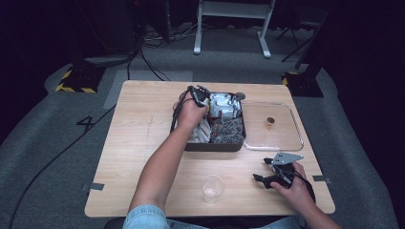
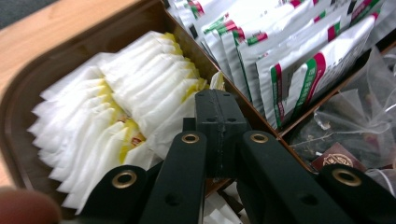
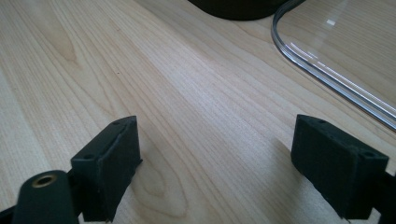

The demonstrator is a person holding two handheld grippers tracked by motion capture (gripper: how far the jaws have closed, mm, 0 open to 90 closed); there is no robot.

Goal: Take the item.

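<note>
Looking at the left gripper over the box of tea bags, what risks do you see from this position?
1. The left gripper has its jaws closed over the tightly packed white tea bags; it may hold nothing, or drag neighbouring bags out.
2. The jaws stand close to the box divider, so they could snag it.
3. The plastic cup stands beside the left forearm; pulling the arm back might knock it over.

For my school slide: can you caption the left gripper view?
Shut left gripper poised over white tea sachets in a brown box.
</note>
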